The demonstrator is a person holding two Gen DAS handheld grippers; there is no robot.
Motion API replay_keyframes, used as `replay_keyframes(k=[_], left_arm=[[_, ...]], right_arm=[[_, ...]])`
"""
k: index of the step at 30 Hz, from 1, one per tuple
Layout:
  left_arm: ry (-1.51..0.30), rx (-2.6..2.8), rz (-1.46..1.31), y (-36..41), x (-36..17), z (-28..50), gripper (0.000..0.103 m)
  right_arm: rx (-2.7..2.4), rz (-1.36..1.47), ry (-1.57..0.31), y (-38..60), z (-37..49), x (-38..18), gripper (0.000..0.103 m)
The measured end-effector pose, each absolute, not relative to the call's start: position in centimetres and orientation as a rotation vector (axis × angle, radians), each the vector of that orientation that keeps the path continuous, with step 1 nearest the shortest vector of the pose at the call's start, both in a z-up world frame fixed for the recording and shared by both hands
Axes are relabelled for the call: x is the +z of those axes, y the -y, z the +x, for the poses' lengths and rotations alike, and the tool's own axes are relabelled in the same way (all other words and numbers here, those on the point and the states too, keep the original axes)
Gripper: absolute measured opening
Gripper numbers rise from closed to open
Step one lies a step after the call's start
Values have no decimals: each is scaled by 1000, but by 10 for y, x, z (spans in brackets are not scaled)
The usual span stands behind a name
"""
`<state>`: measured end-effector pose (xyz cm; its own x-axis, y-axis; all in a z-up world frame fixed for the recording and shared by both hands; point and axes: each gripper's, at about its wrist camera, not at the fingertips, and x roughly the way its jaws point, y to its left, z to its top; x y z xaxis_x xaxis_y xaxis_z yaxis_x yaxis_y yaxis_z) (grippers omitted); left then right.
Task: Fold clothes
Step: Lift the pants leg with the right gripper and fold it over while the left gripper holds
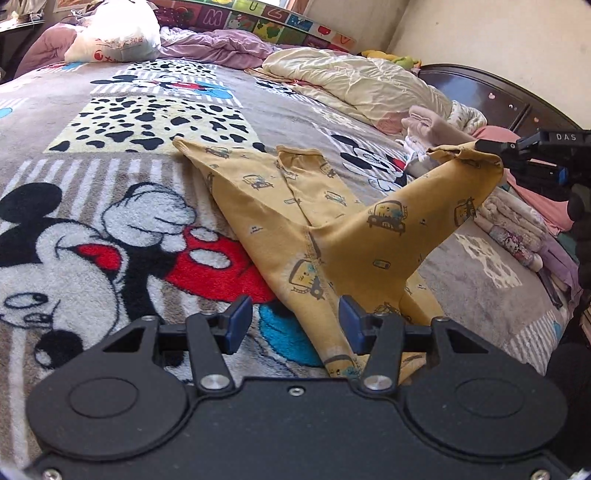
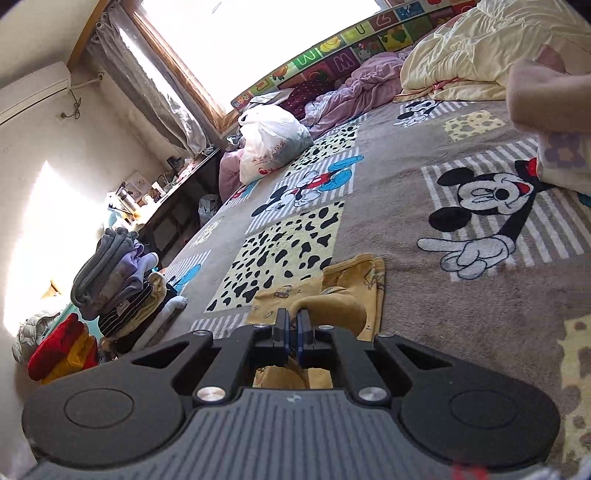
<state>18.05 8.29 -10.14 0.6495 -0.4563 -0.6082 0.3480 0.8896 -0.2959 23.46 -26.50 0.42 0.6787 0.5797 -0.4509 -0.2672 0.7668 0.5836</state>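
A small yellow garment (image 1: 295, 206) printed with little cars lies on the cartoon-mouse blanket (image 1: 110, 229). One end of it is lifted off the bed to the right, where my right gripper (image 1: 491, 147) is shut on the cloth. In the right wrist view the same yellow garment (image 2: 332, 291) bunches over the right gripper (image 2: 292, 325), whose blue pads pinch a fold. My left gripper (image 1: 295, 317) is open low over the near end of the garment, with the cloth passing under its right pad and nothing between its pads.
A stack of folded clothes (image 1: 517, 229) sits at the right of the bed. A cream quilt (image 1: 362, 81), purple bedding (image 1: 221, 44) and a white plastic bag (image 1: 114, 33) lie at the far side. More clothes are piled beside the bed (image 2: 118, 280).
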Motion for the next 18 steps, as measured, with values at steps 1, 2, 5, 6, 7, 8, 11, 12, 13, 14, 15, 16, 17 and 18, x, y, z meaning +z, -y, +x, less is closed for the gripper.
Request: replay_keyframes(k=[1, 2, 5, 6, 7, 8, 11, 12, 13, 14, 15, 16, 17, 18], left_arm=[[-739, -460, -128, -79, -103, 180, 50], [-744, -459, -97, -75, -104, 179, 50], [-759, -471, -40, -72, -109, 177, 50], [-761, -474, -33, -72, -110, 177, 50], [-763, -480, -31, -73, -110, 177, 50], [-765, -485, -29, -74, -110, 177, 50], [-768, -495, -24, -76, -111, 176, 50], [-769, -497, -24, -76, -111, 176, 50], [-770, -499, -23, -76, -111, 176, 50], [-771, -500, -25, -76, -111, 177, 50], [-772, -502, -28, -77, -111, 177, 50], [-773, -503, -35, -77, -110, 176, 50], [-774, -505, -44, -78, -109, 176, 50], [-763, -504, -38, -79, -106, 173, 50]], right_arm=[[495, 514, -667, 270, 232, 3, 6], [490, 522, -665, 274, 230, 1, 6], [479, 534, -663, 283, 222, -1, 6], [471, 536, -668, 286, 222, -3, 6], [456, 533, -684, 287, 224, -7, 6], [440, 531, -700, 288, 226, -12, 6], [394, 522, -746, 292, 233, -26, 6], [378, 520, -762, 293, 235, -30, 6], [363, 517, -777, 295, 238, -35, 6], [347, 514, -793, 296, 240, -40, 6], [331, 511, -808, 297, 242, -44, 6], [316, 508, -823, 298, 245, -49, 6], [300, 505, -838, 300, 247, -53, 6], [288, 506, -850, 302, 247, -56, 6]])
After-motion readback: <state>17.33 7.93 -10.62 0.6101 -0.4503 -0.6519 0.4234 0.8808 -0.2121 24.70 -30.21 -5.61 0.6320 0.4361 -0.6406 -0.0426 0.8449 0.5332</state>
